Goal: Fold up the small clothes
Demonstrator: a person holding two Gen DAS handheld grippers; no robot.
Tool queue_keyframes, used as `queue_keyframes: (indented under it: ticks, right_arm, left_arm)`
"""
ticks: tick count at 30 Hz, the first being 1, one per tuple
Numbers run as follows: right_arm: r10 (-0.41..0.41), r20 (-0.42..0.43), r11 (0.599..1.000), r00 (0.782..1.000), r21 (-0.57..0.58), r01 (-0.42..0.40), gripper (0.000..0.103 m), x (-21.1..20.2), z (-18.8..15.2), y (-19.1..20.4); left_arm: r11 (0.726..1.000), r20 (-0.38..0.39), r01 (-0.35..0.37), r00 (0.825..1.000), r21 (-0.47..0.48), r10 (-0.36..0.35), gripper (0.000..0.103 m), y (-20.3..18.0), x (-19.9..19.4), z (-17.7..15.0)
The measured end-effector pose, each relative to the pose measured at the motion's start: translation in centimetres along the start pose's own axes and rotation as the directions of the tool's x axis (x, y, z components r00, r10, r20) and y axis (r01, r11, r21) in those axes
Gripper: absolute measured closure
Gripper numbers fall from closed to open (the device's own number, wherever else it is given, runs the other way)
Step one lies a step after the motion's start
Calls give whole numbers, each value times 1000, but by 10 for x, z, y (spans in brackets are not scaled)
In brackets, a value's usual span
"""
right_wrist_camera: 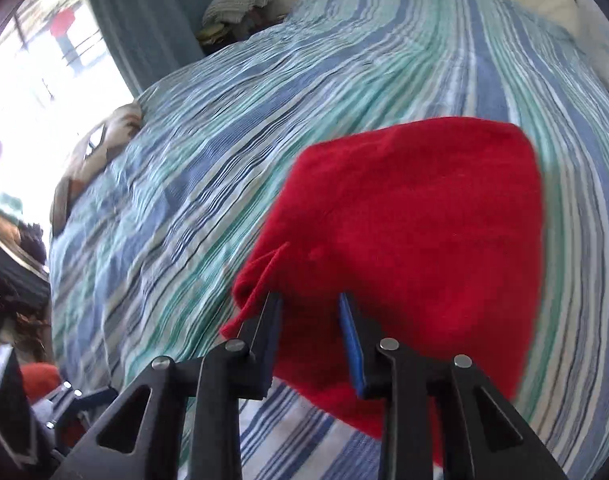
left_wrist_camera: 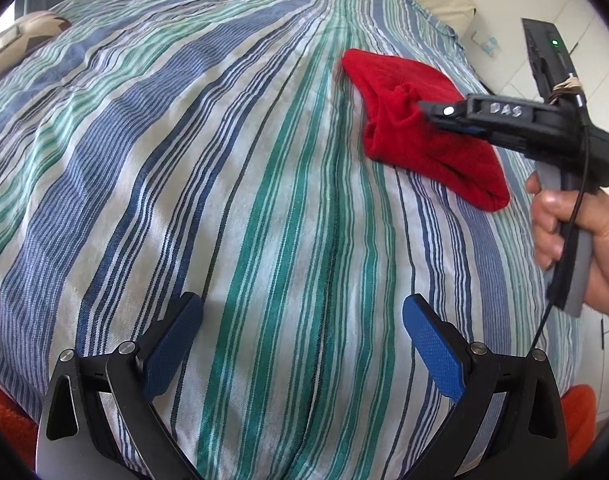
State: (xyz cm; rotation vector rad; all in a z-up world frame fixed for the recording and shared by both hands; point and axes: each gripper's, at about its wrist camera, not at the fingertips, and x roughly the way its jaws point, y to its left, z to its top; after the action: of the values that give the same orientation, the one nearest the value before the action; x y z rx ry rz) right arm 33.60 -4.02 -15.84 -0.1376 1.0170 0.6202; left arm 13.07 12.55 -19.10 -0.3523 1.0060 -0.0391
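I see the red cloth (left_wrist_camera: 424,132) lying on the striped sheet (left_wrist_camera: 224,200), off to the right of my left gripper (left_wrist_camera: 302,344) and well apart from it. That gripper hangs over bare sheet with its blue pads (left_wrist_camera: 434,352) spread wide and nothing between them.

My right gripper (right_wrist_camera: 310,336) is down at the cloth. In the right wrist view its two fingers stand a narrow gap apart, with red fabric filling the space between and behind them; a loose edge of the cloth runs up along the outside of the left finger (right_wrist_camera: 264,332). I cannot tell whether the pads actually press on the fabric or just straddle it. From the left wrist view the right gripper's tip sits on a bunched fold near the cloth's middle, and a hand (left_wrist_camera: 584,240) grips its handle at the right edge.

A tan pillow (left_wrist_camera: 20,40) lies at the sheet's far left.
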Motion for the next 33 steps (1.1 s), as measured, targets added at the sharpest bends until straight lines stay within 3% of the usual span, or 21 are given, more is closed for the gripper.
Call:
queue_keyframes:
  ticks: [3,5,8,11,14,17,20,21,25,29,33]
  right_arm:
    - [-54,-35,984,998,-173,48,72,33,-24,41]
    - [-76,-10,979,997,-191,73,71,33,-26,46]
    - [-26,5,989,1000,-148,26,70,4,-20,33]
    - [24,108,997,994,-82,-15,70,-52,-16,9]
    - [-22,158,999,987,49,15,70,-90,-19,-31]
    - [-60,108,993,992,104,48,70,-88,-36,-59]
    - [-62,-56,983,996,170,71,70,-44,-67,-77]
    - [-74,-72,978,995,188,86,69,-35,-76,-77]
    - [-80,24,972,996,224,73,69,-66,-96,-62]
    - [-107,65,977,992,194,93,50,-98,-131,-40]
    - [-151,46,971,988,192,139,47,-111,-176,-30]
  left_arm:
    - [1000,0,-13,1000,13,13,3,-2,2,0]
    - [1000,0,-15,1000,13,15,3,-3,3,-1]
    - [1000,-4,-11,1000,12,11,3,-3,3,0]
    - [1000,-6,4,1000,-4,-4,3,0,2,1]
    - [1000,-8,13,1000,-15,-13,3,3,1,2]
    - [1000,-10,2,1000,-7,-2,3,4,2,3]
    - [1000,-6,-24,1000,17,24,3,-1,3,0]
    - [999,-3,-32,999,25,32,3,-3,4,-1]
    - [996,3,-68,998,57,68,3,-7,5,-5]
    - [994,0,-84,996,66,84,2,-10,9,-4]
    - [991,1,-106,994,84,106,2,-13,10,-7]
